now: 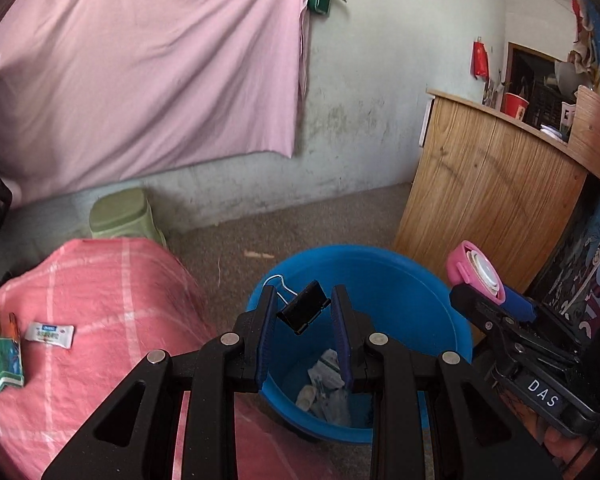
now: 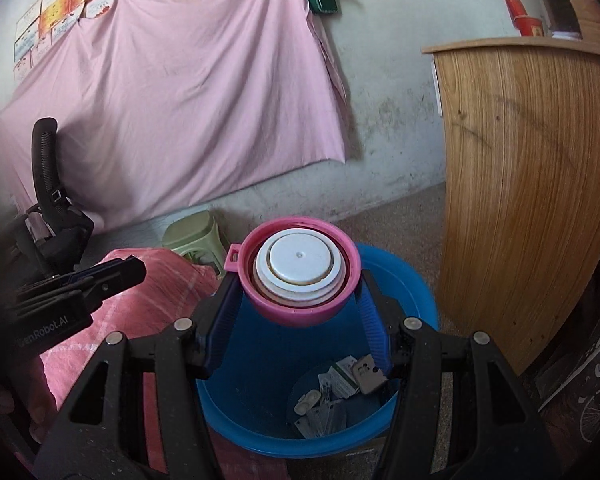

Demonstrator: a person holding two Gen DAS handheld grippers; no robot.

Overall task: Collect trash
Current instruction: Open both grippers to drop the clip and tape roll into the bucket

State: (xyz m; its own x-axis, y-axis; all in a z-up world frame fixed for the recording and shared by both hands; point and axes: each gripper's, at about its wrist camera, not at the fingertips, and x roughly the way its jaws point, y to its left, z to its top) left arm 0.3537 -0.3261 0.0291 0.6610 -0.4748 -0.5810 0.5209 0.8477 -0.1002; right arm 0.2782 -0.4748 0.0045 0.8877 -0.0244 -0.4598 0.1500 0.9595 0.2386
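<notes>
My left gripper (image 1: 304,297) is shut on a black binder clip (image 1: 303,308) and holds it over the blue bucket (image 1: 400,272). Its wire handle lies against the left finger. The bucket's bottom holds wrappers and other small trash (image 1: 324,388). My right gripper (image 2: 300,280) is shut on a pink round lid (image 2: 300,312) with a white cap inside it, above the same bucket (image 2: 412,292). In the left wrist view that lid (image 1: 460,268) and right gripper (image 1: 488,296) hang at the bucket's right rim. The left gripper (image 2: 128,272) shows at the left of the right wrist view.
A pink checked cloth (image 1: 112,292) left of the bucket bears a white wrapper (image 1: 50,334) and a green packet (image 1: 6,360). A green stool (image 1: 120,214) stands behind it. A wooden counter (image 1: 492,200) rises on the right. A black chair (image 2: 48,168) is at the far left.
</notes>
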